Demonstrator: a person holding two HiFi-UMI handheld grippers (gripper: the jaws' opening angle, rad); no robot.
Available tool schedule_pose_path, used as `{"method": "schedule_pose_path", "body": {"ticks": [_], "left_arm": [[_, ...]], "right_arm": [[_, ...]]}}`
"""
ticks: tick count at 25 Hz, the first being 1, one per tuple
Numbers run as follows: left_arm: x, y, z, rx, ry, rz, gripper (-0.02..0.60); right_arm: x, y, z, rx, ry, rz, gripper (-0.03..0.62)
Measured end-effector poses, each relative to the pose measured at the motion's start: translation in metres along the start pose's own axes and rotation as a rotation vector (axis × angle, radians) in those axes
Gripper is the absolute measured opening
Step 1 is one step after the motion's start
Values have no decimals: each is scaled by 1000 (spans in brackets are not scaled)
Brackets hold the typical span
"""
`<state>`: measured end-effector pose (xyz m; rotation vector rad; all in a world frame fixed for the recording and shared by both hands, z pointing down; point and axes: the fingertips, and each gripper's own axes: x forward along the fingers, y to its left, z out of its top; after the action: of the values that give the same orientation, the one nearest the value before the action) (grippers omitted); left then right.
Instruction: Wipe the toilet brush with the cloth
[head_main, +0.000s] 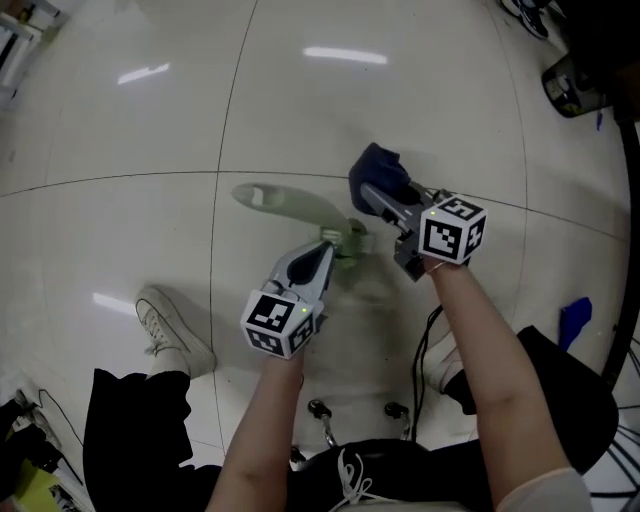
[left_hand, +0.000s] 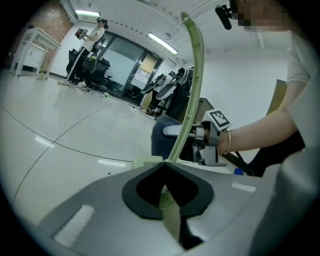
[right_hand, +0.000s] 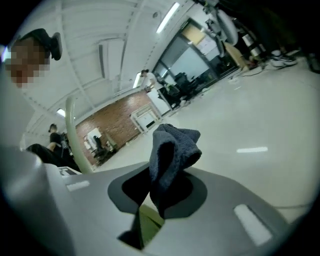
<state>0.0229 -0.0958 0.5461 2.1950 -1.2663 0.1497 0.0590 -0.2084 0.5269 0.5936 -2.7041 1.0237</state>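
In the head view my left gripper (head_main: 336, 247) is shut on the pale green toilet brush (head_main: 290, 204). The brush lies flat over the floor, its wider end pointing far left. In the left gripper view its thin curved stem (left_hand: 192, 85) rises from between the jaws of the left gripper (left_hand: 165, 167). My right gripper (head_main: 378, 196) is shut on a dark blue cloth (head_main: 378, 168), bunched just right of the brush's held end. The cloth (right_hand: 171, 150) sticks up out of the right gripper (right_hand: 150, 202) in the right gripper view, with the green stem (right_hand: 71, 134) to its left.
Glossy white tiled floor (head_main: 130, 120) all around. A white shoe (head_main: 172, 330) rests at the lower left, a blue object (head_main: 574, 322) at the right, a black item (head_main: 570, 85) at the top right. A black cable (head_main: 425, 350) and chair castors (head_main: 320, 409) lie near me.
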Motion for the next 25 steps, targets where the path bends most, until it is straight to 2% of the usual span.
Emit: {"method": "schedule_pose_path", "body": {"ticks": [2,5,8,10,16,20,25], "left_arm": [[0,0,0,-6,-6,5,6],[0,1,2,-13,-14,10,6],[0,1,3,-17,-20,18,6],[0,1,3,-21,-23,21,6],[0,3,3,-25,-34,25,6],[-1,4,4,-27,-44,29,6],[-3,5,2,-24,-33,28,6]], "right_arm": [[29,14,0,-48,102,111,63],[61,29,-18,-49,268,243,63],[80,30,-43,-34,394,301,63],[86,26,-60,16,453,320,63],[78,8,-80,138,509,353,63],[58,3,-82,120,527,361,63],[31,-6,-83,118,512,327,63]]}}
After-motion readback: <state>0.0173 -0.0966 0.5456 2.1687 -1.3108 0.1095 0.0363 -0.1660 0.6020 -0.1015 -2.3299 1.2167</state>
